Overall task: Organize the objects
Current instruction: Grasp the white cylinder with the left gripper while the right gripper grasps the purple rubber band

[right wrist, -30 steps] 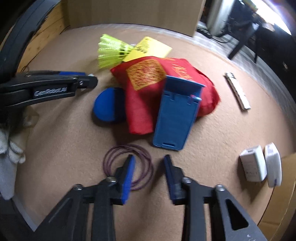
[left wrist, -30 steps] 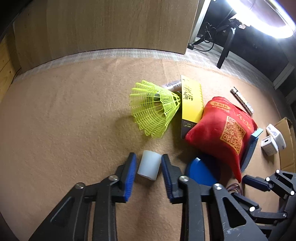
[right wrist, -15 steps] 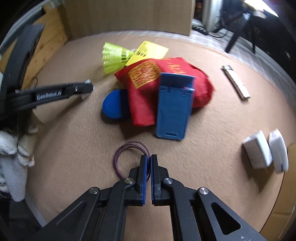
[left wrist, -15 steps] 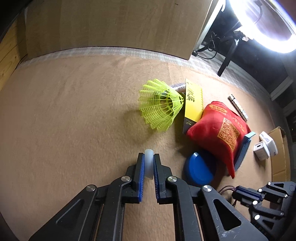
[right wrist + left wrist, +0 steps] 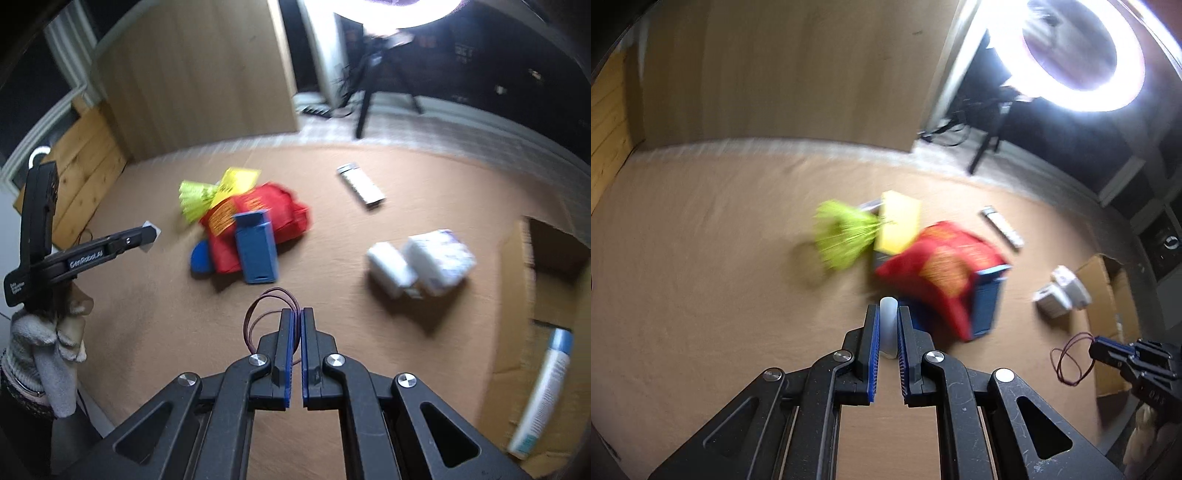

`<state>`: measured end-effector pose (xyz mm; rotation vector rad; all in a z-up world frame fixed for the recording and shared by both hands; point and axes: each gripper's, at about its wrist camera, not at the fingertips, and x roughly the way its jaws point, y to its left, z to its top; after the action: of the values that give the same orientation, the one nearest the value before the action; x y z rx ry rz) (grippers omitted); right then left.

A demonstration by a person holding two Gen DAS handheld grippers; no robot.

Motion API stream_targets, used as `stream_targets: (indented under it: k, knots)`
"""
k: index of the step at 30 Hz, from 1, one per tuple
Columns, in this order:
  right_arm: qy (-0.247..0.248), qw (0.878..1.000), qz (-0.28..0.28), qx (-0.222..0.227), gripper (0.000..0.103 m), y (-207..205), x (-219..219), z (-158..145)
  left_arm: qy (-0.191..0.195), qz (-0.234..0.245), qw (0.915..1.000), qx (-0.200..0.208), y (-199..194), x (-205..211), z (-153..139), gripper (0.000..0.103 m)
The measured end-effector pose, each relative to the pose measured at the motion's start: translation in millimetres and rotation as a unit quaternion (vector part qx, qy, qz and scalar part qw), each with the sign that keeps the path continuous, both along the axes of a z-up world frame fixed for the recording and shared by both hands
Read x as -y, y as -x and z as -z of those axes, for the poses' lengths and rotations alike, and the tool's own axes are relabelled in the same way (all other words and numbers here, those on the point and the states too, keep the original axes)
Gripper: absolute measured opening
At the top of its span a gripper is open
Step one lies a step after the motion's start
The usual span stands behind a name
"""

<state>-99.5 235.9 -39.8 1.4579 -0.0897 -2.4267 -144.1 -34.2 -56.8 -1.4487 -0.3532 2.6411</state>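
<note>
Two small things are off the tan carpeted table [image 5: 461, 192] and pinched in the grippers: a translucent white cup [image 5: 888, 325] and a loop of dark purple cord [image 5: 264, 314]. The left gripper [image 5: 887, 332] has its blue pads pressed against both sides of the cup, which stands upright between them and pokes out past the tips; in the right wrist view the same gripper [image 5: 149, 236] reaches in from the left edge, pointing across the table with the pale cup at its tip, and a hand in a grey knitted glove [image 5: 48, 350] grips its handle below. The right gripper [image 5: 297, 325] tilts steeply down, its jaws nearly pressed together with the cord caught between them, the loop hanging out to the left of the tips; from the left wrist view it [image 5: 1097, 347] sits at the right edge with the loop dangling free in the air. Beneath and beyond both, near the table's middle, lies a heap: a red cloth bag [image 5: 273, 210] with a blue plastic stand [image 5: 256, 251] leaning on its near side, a blue disc [image 5: 199, 256] tucked under its left edge, and a yellow box [image 5: 238, 181] and yellow-green shuttlecocks [image 5: 194, 199] touching its far side. Toward the right edge two white adapters [image 5: 417, 266] lie side by side, blurred, and a slim silver bar [image 5: 362, 184] lies farther back. At the right corner an open cardboard box [image 5: 554, 266] holds a white and blue bottle [image 5: 543, 391].
</note>
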Motion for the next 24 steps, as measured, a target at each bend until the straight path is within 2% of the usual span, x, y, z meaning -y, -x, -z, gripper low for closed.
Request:
stream_targets:
  k: [6, 12, 17, 24]
  knots:
    - [-0.002, 0.998, 0.059, -0.025, 0.003, -19, -66, -23, -0.007, 0.053, 0.9983, -0.022, 7, -66, -23, 0.009]
    - [-0.011, 0.993, 0.114, -0.035, 0.003, -38, -128, -30, -0.019, 0.104, 0.9939, -0.033, 11, -135, -36, 0.009]
    - [-0.019, 0.987, 0.156, -0.039, 0.003, -54, -175, -31, -0.028, 0.151, 0.9874, -0.039, 19, -201, -42, 0.009]
    - [-0.026, 0.978, 0.202, -0.032, 0.003, -70, -229, -21, -0.037, 0.218, 0.9748, -0.033, 29, -302, -36, 0.009]
